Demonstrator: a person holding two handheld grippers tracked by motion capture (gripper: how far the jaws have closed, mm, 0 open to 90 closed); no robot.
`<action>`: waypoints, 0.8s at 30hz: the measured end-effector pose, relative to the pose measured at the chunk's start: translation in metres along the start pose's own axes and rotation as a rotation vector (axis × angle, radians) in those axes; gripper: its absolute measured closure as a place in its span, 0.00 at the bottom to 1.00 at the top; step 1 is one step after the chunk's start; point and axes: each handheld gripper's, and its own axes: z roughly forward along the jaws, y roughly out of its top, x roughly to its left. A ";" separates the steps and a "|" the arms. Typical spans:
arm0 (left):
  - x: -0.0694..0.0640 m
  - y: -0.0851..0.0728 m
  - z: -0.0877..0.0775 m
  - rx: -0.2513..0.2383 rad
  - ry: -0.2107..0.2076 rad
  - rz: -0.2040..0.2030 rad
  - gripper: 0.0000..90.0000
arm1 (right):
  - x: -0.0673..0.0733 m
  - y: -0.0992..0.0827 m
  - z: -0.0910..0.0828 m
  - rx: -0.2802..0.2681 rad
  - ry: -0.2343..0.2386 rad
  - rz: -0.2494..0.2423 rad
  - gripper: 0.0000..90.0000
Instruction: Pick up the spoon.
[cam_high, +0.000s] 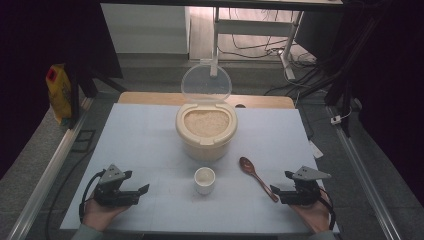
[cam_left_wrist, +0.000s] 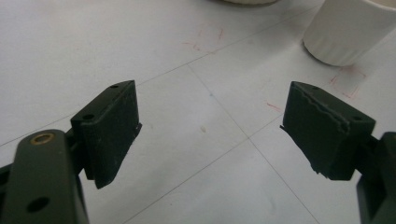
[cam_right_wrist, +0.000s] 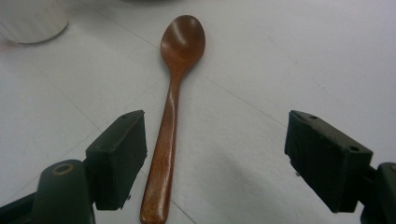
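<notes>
Rice (cam_high: 206, 121) fills the cream tub (cam_high: 205, 145) that we use as our landmark, pale and grainy, heaped almost level with the rim. The tub stands toward the far middle of the white table (cam_high: 150, 135), and its clear round lid (cam_high: 206, 83) is tipped up at the tub's far edge.

Just in front of the tub we see a small white cup (cam_high: 204, 180), ribbed on its sides, standing upright. In front of the tub and to its right lies a brown wooden spoon (cam_high: 257, 177), bowl toward the tub, handle running away from it at a slant.

We hold the left gripper (cam_high: 131, 190) in front of the tub and well to its left, low over the table, its jaws spread wide with nothing between them; the cup shows at the upper right of the left gripper view (cam_left_wrist: 345, 30).

Our right gripper (cam_high: 281, 191) sits in front of the tub on its right, jaws likewise apart and empty. In the right gripper view the spoon (cam_right_wrist: 170, 116) lies between them, its handle end just beside the left jaw, not gripped.
</notes>
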 end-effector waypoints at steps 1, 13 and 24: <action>-0.001 0.000 0.000 -0.003 0.004 0.006 0.20 | 0.000 0.000 0.000 0.002 0.003 0.002 0.24; 0.000 -0.001 -0.002 -0.012 0.027 0.008 0.19 | 0.000 0.000 0.000 0.008 0.004 0.001 0.26; 0.000 -0.001 -0.001 -0.010 0.031 0.009 0.18 | 0.001 0.005 -0.004 0.014 -0.001 0.002 0.27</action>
